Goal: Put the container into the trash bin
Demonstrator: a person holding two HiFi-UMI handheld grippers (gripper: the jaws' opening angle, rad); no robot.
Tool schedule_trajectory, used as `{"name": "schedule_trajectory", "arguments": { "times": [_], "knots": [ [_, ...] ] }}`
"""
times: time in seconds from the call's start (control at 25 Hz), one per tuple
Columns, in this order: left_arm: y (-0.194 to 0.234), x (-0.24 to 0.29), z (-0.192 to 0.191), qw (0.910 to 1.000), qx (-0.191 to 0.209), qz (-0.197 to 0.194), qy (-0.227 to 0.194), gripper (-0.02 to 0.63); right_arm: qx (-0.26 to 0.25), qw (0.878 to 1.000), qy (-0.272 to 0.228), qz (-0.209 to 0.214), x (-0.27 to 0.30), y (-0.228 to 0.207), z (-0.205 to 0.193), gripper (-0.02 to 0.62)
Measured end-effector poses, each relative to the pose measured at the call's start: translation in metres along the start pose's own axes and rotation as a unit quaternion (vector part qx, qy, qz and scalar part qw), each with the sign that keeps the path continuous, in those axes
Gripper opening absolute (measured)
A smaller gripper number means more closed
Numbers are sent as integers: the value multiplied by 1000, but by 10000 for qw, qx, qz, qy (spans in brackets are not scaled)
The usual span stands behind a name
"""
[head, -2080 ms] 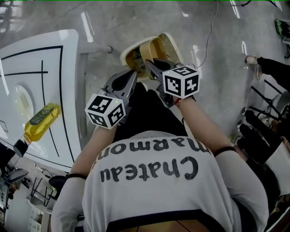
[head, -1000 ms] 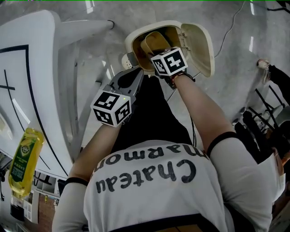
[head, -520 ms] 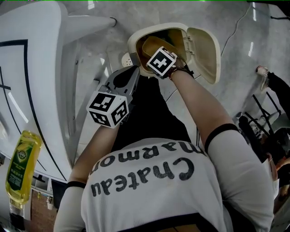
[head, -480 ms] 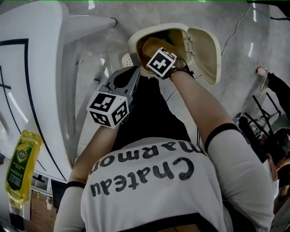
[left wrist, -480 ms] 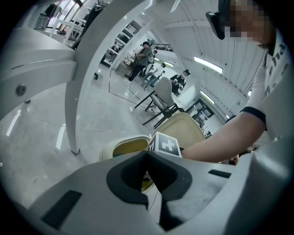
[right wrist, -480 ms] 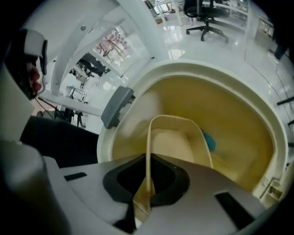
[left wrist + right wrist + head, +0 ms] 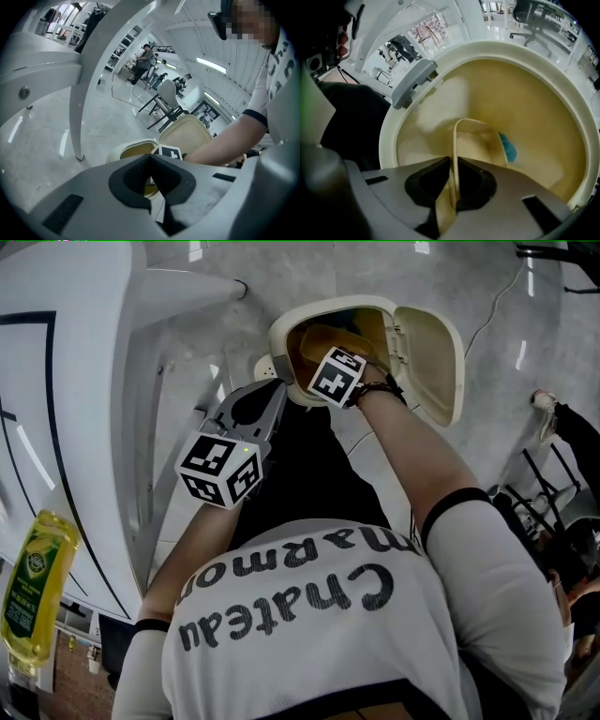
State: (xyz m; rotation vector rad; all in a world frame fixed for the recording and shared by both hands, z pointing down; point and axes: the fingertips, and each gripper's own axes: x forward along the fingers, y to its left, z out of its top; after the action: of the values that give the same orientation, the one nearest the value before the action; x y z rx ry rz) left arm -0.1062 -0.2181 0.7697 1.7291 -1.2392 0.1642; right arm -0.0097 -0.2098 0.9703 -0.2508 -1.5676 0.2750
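The cream trash bin (image 7: 281, 334) stands on the floor with its lid (image 7: 433, 352) swung open to the right. My right gripper (image 7: 328, 357) points steeply down into the bin's mouth, its marker cube on top. In the right gripper view its jaws (image 7: 453, 187) are shut on the thin rim of a cream container (image 7: 478, 136), which hangs inside the bin (image 7: 389, 136). A blue scrap (image 7: 508, 147) lies deeper in the bin. My left gripper (image 7: 272, 395) hovers just short of the bin's near edge, shut with nothing in it (image 7: 151, 176).
A white table (image 7: 56, 381) with black lines fills the left side, and its leg (image 7: 187, 287) runs close past the bin. A yellow bottle (image 7: 28, 587) lies at the lower left. Dark chair legs and a person's shoe (image 7: 553, 409) are at the right.
My right gripper has sunk into the bin with the container and rolled, so its cube now faces another way. The left gripper has barely moved.
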Motion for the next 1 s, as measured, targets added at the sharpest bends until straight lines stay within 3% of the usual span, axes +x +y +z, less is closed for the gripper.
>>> {"name": "schedule_trajectory", "arguments": {
  "times": [0.28,0.36,0.4,0.68,0.8,0.88,1.0],
  "knots": [
    [-12,-5,-12,9998,-41,16,201,23,199,9992,-191,-279,-8,-8,-1,49],
    [-20,-7,-14,9997,-85,-56,205,23,295,9987,-281,-319,-12,-9,-1,158],
    [-24,-8,-15,9997,-83,-103,212,23,330,9984,-311,-351,-14,-10,-1,181],
    [-47,-20,-11,9993,18,-280,254,23,821,9914,-782,-649,-57,-6,2,181],
    [-59,-28,5,9995,114,-260,138,23,1447,9798,-1257,-567,-93,6,6,180],
    [-65,-33,16,9996,181,-229,18,23,2056,9649,-1601,-323,-111,20,6,165],
    [-74,-42,33,9989,352,-230,-228,23,2629,9405,-2132,-297,-141,31,8,139]
  ]
}}
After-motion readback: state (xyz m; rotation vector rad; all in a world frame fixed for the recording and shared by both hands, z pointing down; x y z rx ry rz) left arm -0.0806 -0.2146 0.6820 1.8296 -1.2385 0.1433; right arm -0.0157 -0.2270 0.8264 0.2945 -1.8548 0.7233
